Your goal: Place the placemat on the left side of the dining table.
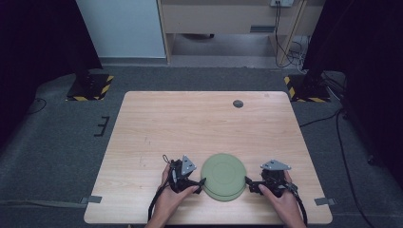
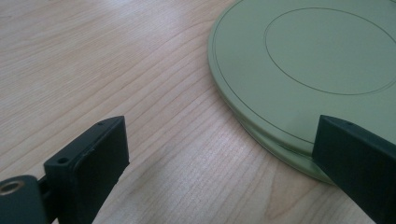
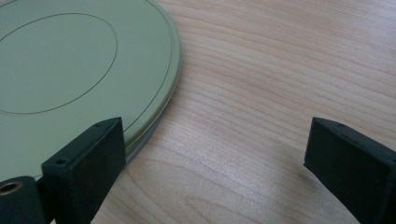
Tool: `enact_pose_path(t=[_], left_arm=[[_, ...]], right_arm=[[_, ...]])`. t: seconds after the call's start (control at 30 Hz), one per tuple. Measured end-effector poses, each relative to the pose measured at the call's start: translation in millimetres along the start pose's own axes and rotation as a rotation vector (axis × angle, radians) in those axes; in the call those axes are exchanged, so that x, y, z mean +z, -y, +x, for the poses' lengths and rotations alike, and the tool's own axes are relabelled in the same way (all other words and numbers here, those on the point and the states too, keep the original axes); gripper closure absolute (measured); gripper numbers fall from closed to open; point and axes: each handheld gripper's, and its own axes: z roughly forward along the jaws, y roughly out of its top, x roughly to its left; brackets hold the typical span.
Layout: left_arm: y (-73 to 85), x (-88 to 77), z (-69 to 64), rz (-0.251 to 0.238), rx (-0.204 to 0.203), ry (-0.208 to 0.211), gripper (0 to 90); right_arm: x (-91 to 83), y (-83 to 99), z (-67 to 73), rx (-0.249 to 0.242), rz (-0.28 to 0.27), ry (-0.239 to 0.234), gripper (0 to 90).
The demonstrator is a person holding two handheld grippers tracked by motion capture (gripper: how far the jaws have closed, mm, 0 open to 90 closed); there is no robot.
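Flanking the green disc (image 1: 223, 176) on the wooden table (image 1: 190, 123) (grey carpet around), both tongs gape wide.

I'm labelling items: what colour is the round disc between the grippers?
The disc is plain sage green with thin engraved rings, clearest in the left gripper view.

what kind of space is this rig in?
Probably a lab or data-collection studio, not a home: a bare wooden table on grey carpet, hazard-striped stand bases at its far corners, black curtains at both sides. A green disc lies between two open grippers.
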Motion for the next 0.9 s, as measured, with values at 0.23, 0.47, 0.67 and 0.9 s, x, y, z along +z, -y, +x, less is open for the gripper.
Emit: enact_pose_path(t=[0.23,0.47,0.67,0.9], left_arm=[[0.0,0.5,-2.2,0.006,0.013,-0.001,1.4],[-2.7,4.2,0.2,0.004,0.007,-0.023,1.0],[-1.9,3.3,0.4,-0.003,0.007,-0.016,3.1],[-2.0,3.1,-1.9,0.001,0.017,-0.016,3.7]], right_arm=[[-2.1,0.3,3.8,-0.013,-0.004,-0.017,3.9],[2.1,-2.2,1.6,0.007,-0.007,0.002,2.7],[1.5,-2.3,2.1,0.007,-0.012,0.004,5.1],[0.2,-1.5,4.9,-0.002,-0.012,-0.003,4.4]])
